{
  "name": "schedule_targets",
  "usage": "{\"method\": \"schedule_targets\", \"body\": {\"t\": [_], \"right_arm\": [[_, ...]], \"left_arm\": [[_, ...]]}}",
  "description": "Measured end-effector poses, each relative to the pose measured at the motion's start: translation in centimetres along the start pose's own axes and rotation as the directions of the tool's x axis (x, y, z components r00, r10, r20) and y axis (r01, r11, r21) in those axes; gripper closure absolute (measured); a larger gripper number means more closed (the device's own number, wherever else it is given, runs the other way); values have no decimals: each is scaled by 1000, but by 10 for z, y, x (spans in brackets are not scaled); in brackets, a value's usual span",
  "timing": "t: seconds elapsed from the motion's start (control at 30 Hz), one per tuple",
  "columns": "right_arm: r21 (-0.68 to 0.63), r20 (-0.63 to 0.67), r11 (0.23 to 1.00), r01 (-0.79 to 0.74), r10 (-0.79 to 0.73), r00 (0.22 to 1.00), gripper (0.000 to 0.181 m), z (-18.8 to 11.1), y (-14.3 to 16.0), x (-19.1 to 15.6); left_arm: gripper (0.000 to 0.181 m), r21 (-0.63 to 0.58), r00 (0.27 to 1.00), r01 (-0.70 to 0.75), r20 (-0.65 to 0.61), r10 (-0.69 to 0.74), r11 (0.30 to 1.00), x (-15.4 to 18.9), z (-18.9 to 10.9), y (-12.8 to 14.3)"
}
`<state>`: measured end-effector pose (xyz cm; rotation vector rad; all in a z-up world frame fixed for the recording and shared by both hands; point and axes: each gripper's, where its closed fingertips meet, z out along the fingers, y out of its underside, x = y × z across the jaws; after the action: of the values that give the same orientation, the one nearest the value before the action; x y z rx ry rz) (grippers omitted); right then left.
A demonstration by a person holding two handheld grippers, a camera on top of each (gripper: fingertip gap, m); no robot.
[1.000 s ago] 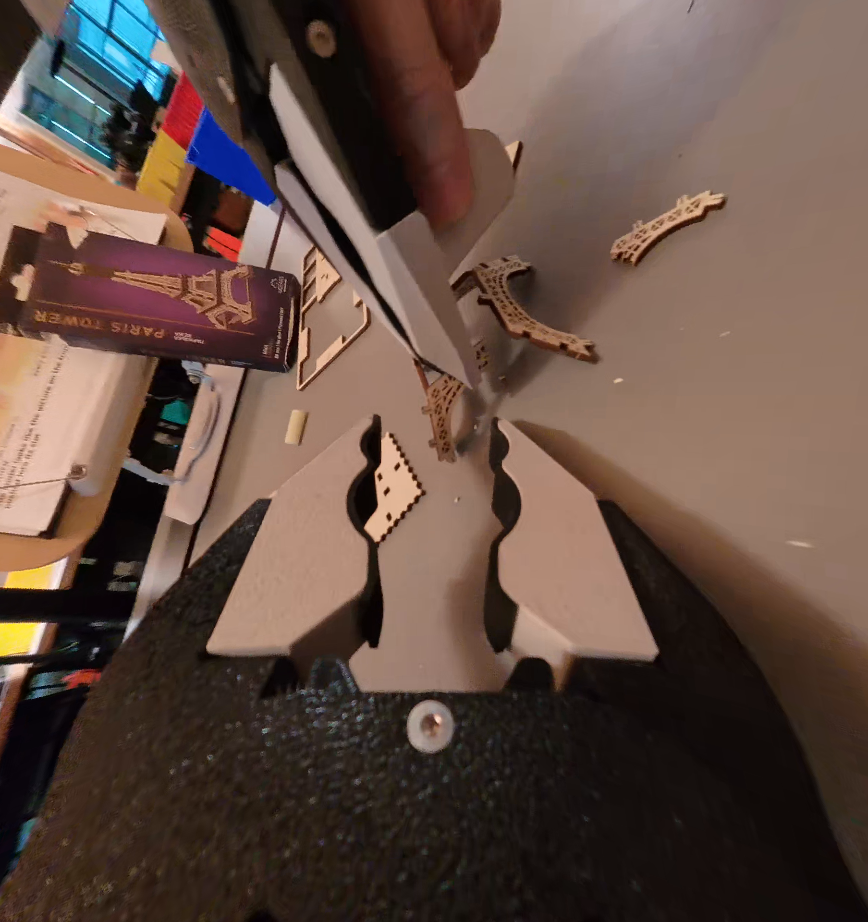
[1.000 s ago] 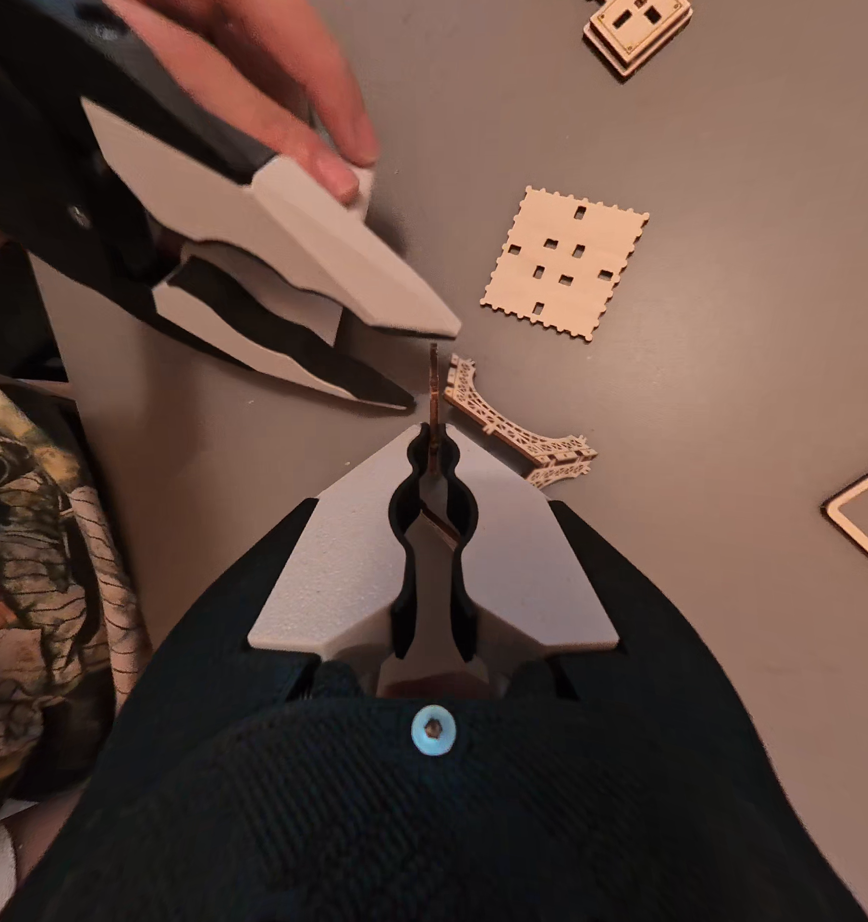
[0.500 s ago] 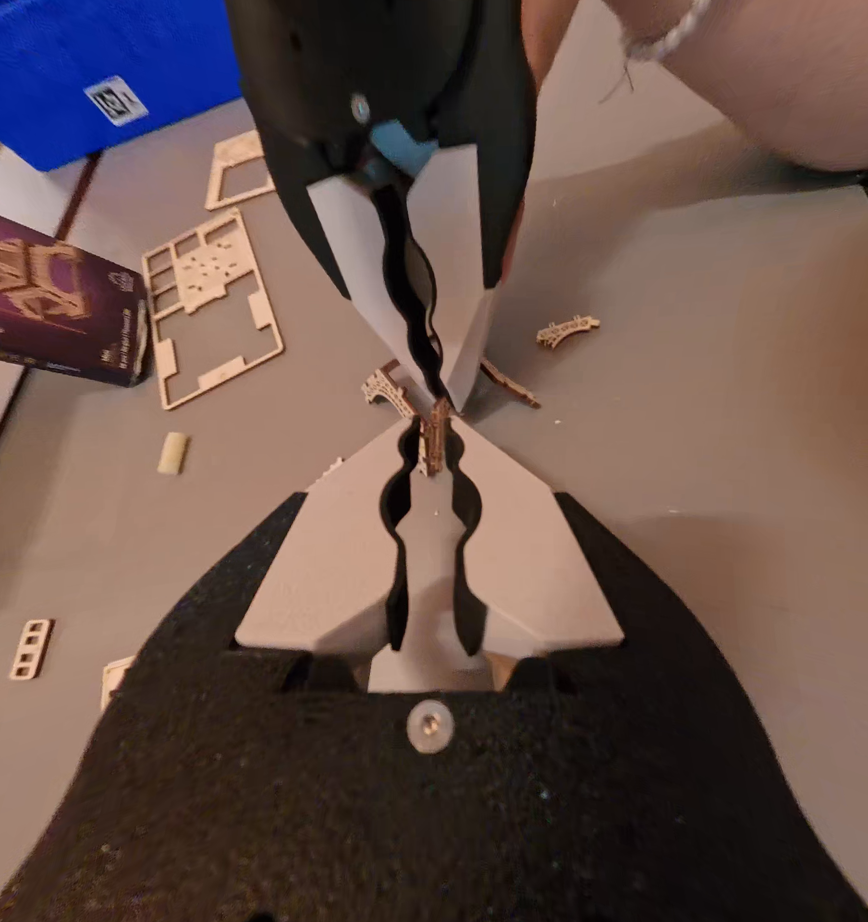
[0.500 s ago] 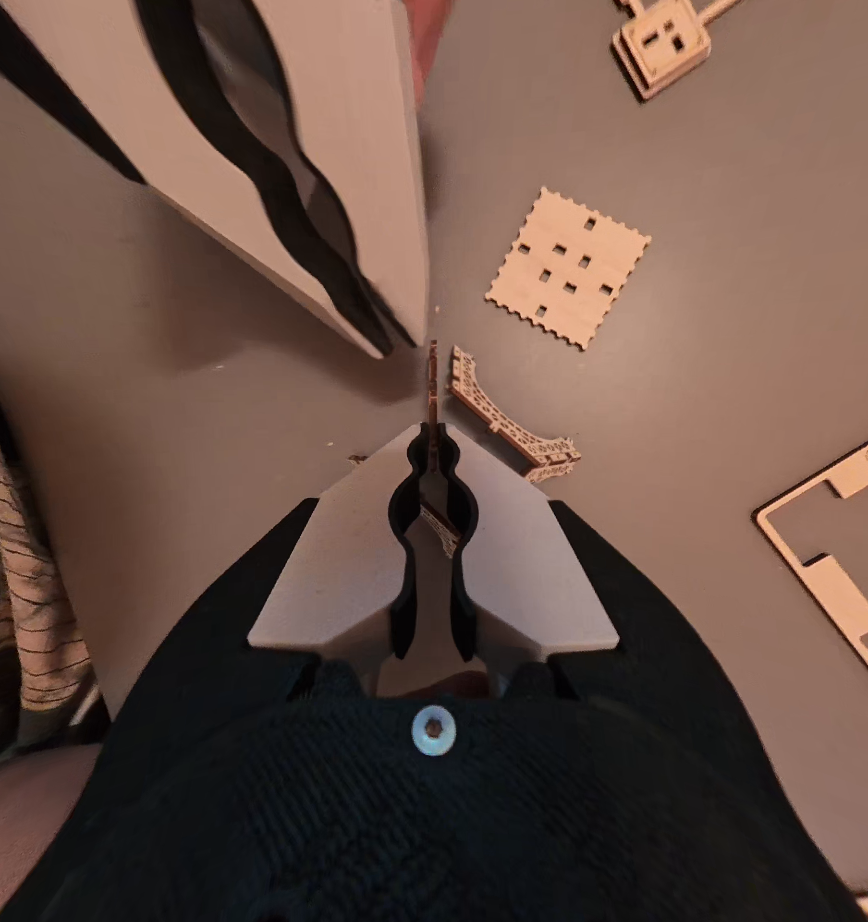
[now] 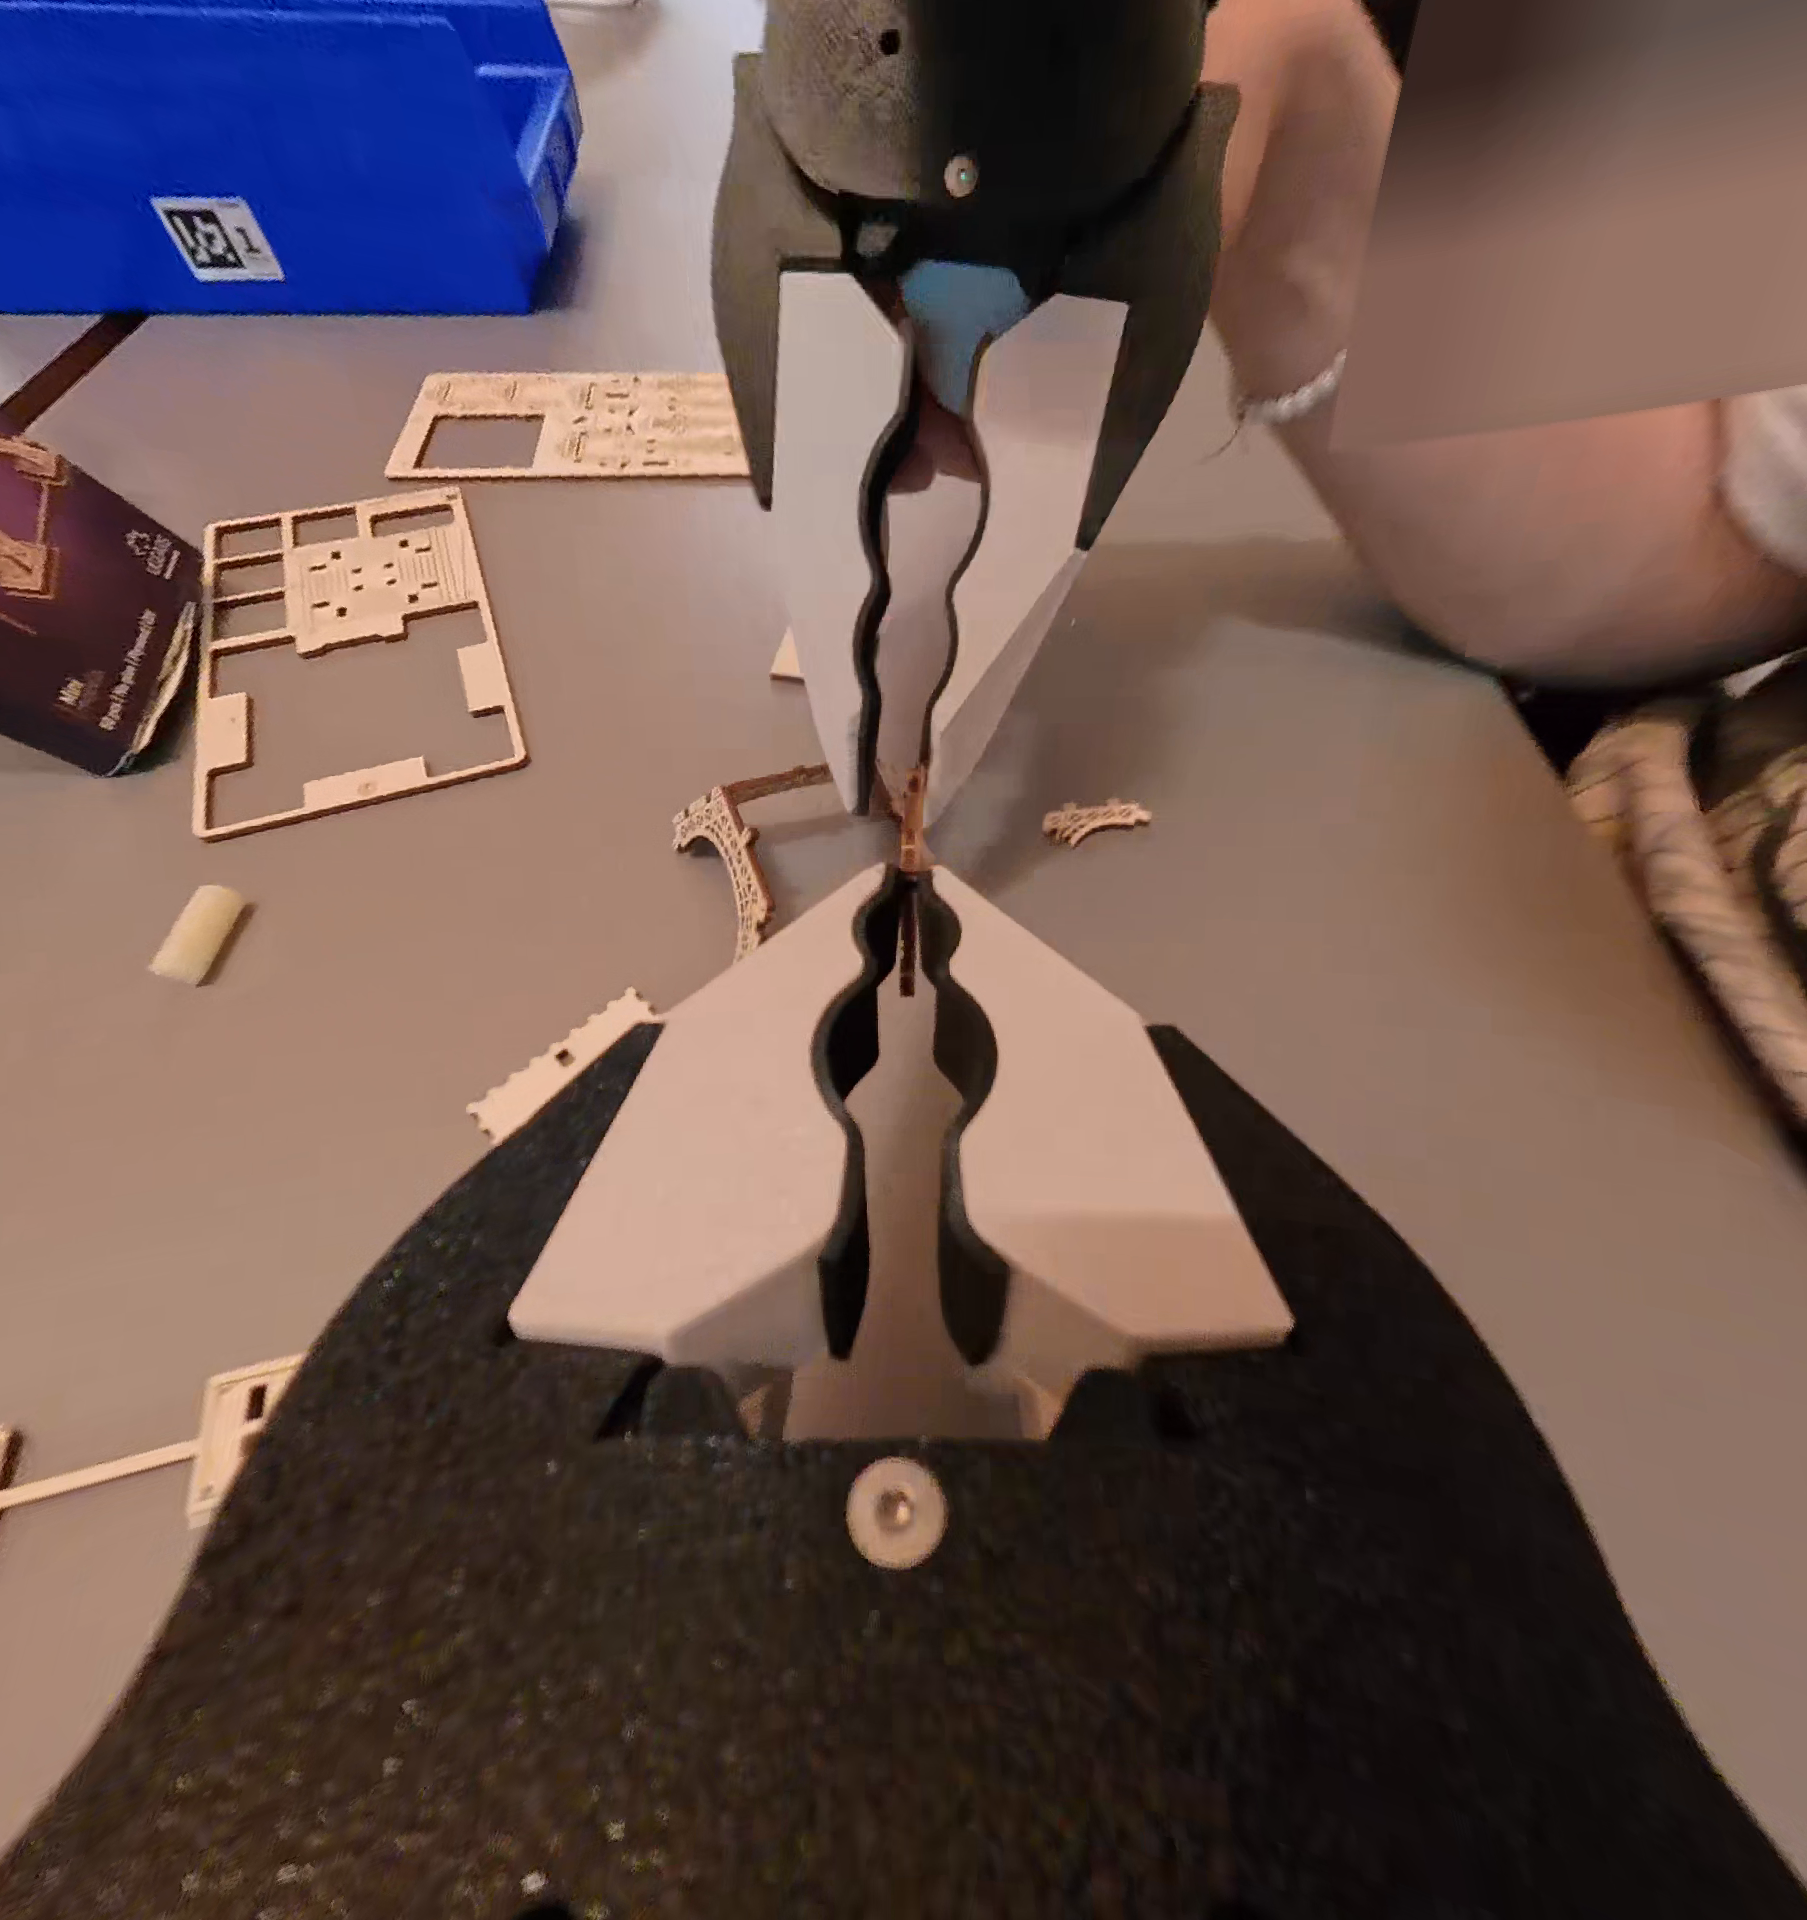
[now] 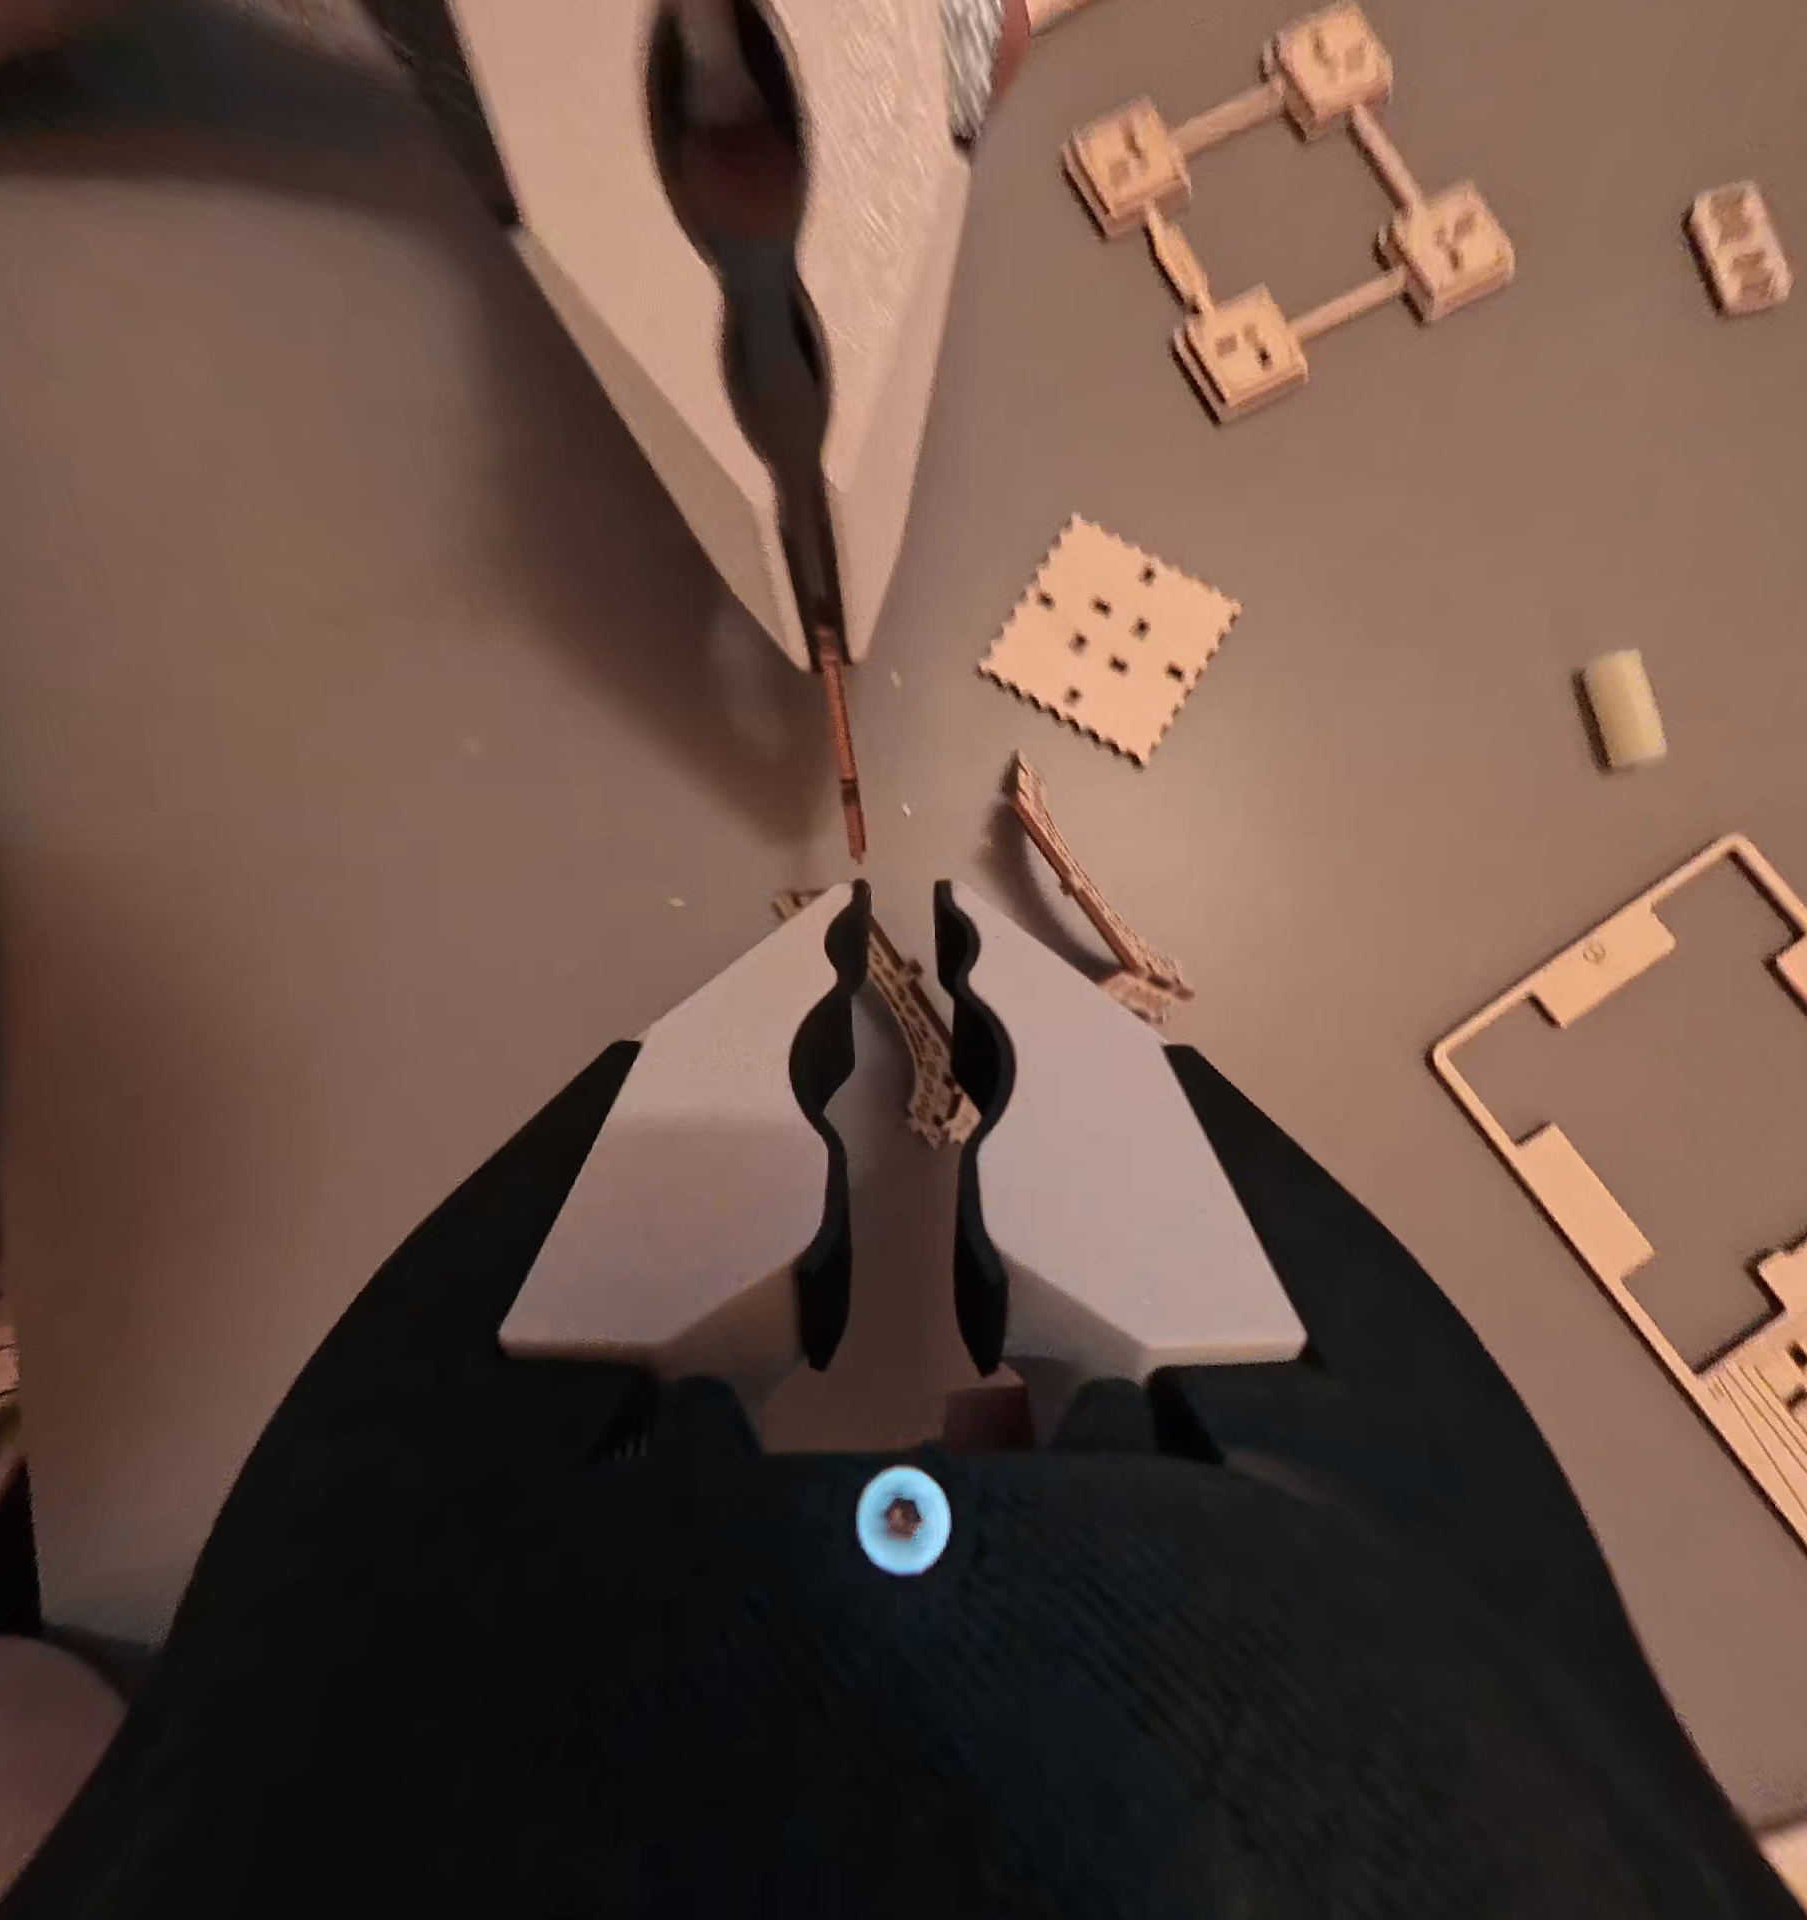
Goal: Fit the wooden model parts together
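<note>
My left gripper (image 5: 909, 878) is shut on a thin wooden lattice strip (image 5: 912, 831), seen edge-on and held above the grey table (image 5: 1294, 883). In the right wrist view the left gripper (image 6: 826, 649) holds that strip (image 6: 843, 748) pointing at my right gripper (image 6: 897, 891). My right gripper is open and empty, its tips just short of the strip's end. It faces me in the left wrist view (image 5: 894, 795). A curved leg piece (image 6: 925, 1049) lies on the table under the right gripper's jaws. Another curved leg (image 6: 1086, 894) lies to its right.
A toothed square plate (image 6: 1112, 639), a four-block square base (image 6: 1283, 208), a cream peg (image 6: 1621, 709) and a punched-out sheet (image 6: 1657, 1091) lie around. A purple box (image 5: 47, 613) and a blue bin (image 5: 255, 145) stand at far left. A person's arm (image 5: 1553, 540) is at right. About 4 cm separates my left fingertips from my right. Both grippers' tips are roughly 9 cm from the toothed square plate (image 6: 1112, 639).
My left gripper swung round to face the right one and shut on the strip that the right gripper held. The right gripper has now opened and let go of it.
</note>
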<state>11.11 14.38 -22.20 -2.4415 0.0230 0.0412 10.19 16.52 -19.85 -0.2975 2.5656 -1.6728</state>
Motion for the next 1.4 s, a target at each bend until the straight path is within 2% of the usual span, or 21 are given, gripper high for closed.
{"method": "schedule_targets", "body": {"t": [0.07,0.17,0.4,0.57,0.7,0.77,0.83,0.87,0.93,1.0,1.07,1.1,1.2,1.3,1.4], "right_arm": [[102,21,995,19,-21,1000,175,-9,-13,-4],[148,35,989,27,-33,999,181,-15,-17,-7],[192,82,981,-5,-11,997,169,-17,-15,-12],[196,98,981,-10,-9,995,180,-12,-18,-14],[190,84,981,-28,12,996,180,-11,-18,-9],[194,80,976,-99,84,993,181,-13,-17,-3],[190,73,967,-170,159,985,181,-13,-13,4],[183,80,961,-206,194,978,181,-13,-11,6],[185,105,948,-260,244,964,181,-13,-11,6],[171,133,939,-299,279,951,181,-13,-10,2],[140,76,942,-305,297,952,181,-12,-2,9],[117,45,942,-313,310,950,181,-12,3,13],[126,47,940,-316,312,949,181,-15,5,14],[177,34,933,-312,311,950,181,-25,0,18],[242,-35,915,-324,342,939,181,-40,-1,33]], "left_arm": [[181,37,999,17,-31,-16,999,1,-2,-2],[181,67,998,22,-52,-18,998,2,-3,-4],[181,34,999,-14,-38,15,999,-2,0,3],[181,47,997,-30,-64,33,998,4,4,0],[180,29,999,-50,-18,50,998,-4,4,2],[164,-30,990,-116,74,117,993,-18,3,6],[150,-162,967,-187,144,211,969,-33,5,18],[149,-230,958,-212,142,248,950,-38,7,25],[159,-318,954,-241,97,285,917,-40,13,36],[169,-350,956,-236,83,281,906,-46,17,41],[175,-354,961,-233,60,270,906,-42,22,44],[172,-348,960,-239,55,274,907,-39,25,44],[163,-372,946,-241,117,303,897,-42,33,47],[180,-394,905,-261,219,366,881,-49,35,44],[181,-393,883,-208,318,345,896,-49,32,41]]}}
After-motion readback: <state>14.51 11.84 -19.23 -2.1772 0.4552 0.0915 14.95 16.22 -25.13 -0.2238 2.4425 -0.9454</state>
